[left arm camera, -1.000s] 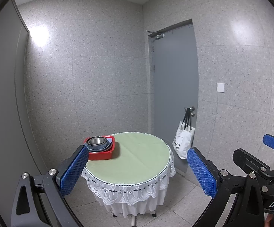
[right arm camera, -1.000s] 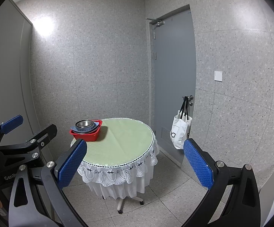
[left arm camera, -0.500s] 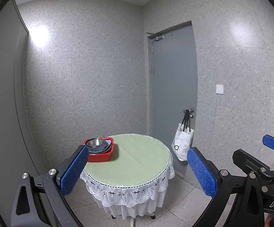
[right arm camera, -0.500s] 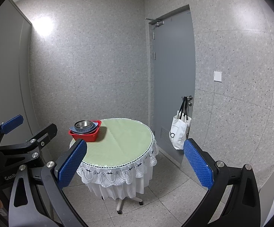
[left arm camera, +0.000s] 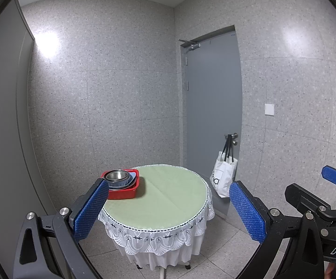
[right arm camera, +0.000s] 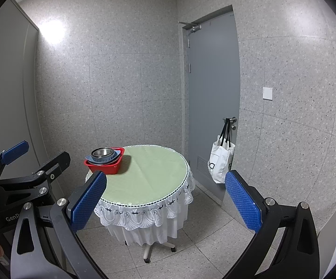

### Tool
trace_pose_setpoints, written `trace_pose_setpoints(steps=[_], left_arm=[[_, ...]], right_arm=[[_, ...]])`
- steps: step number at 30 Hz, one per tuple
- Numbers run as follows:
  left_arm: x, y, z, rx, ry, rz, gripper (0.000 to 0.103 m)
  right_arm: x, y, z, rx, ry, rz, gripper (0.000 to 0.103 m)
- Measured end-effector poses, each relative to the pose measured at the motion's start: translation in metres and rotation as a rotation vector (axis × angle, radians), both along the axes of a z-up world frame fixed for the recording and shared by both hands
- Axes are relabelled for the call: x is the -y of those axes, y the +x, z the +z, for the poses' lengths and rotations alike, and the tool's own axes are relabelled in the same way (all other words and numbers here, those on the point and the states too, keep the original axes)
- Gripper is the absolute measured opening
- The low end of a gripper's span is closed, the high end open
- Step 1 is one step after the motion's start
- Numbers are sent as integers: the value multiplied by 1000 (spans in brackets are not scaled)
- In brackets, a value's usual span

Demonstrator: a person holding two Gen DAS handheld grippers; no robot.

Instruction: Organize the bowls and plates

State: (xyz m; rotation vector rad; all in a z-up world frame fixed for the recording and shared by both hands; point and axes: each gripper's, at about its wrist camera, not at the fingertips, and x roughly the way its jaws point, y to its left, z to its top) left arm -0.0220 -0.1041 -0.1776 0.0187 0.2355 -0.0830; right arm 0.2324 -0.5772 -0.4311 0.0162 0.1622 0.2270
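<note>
Steel bowl [left arm camera: 117, 175] nested in blue dishes [left arm camera: 130, 179], all inside the red bin [left arm camera: 123, 191]
Bin sits at the worktop's [left arm camera: 158, 197] far-left edge; left tool [left arm camera: 170, 208] and right tool [right arm camera: 165, 201] both spread, empty, well short of it; steel likely light, stiff, slippery; pinch its rim, lift straight up; blue dishes may be breakable.

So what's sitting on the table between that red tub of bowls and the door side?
Nothing: only bare green tablecloth stretches from the red tub, clearest in the right wrist view.
</note>
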Motion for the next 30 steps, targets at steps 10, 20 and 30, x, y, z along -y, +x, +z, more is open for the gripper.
trace_pose_setpoints(steps=[10, 20, 30], left_arm=[[0, 3, 0, -2, 2, 1, 102], [-2, 7, -1, 0, 5, -2, 102], [-3, 8, -4, 0, 9, -6, 102]], right_arm=[[0, 1, 0, -3, 0, -1, 103], [1, 3, 0, -4, -1, -4, 103], [-3, 3, -1, -10, 2, -15, 103]])
